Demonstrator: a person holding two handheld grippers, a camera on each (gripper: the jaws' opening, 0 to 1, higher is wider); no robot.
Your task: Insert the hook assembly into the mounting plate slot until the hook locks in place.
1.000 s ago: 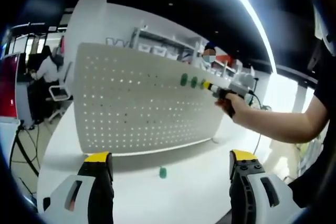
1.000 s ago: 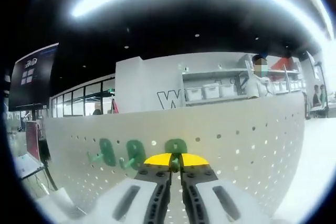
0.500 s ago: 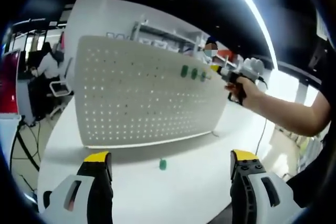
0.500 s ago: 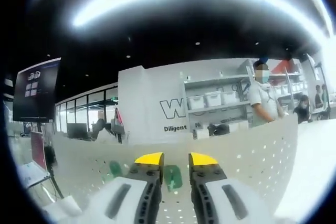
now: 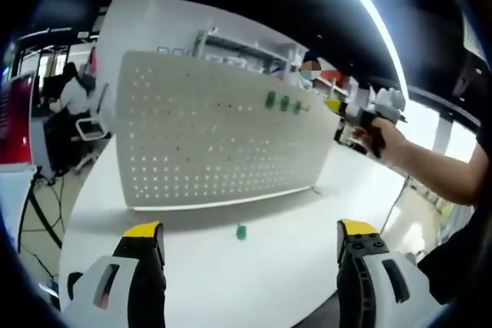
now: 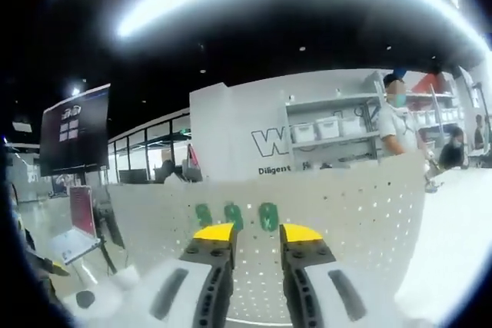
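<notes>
Three hooks (image 6: 234,216) are sitting in the board (image 5: 215,140); the right gripper (image 6: 256,233) is hanging released before them. The left gripper (image 5: 250,237), also released, is idling over the desk (image 5: 231,274). Next is probably grasping the spare hook (image 5: 241,232) at 12 o'clock

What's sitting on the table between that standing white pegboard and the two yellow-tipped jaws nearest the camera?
In the left gripper view, one small green hook lies on the white table before the pegboard; otherwise bare.
</notes>
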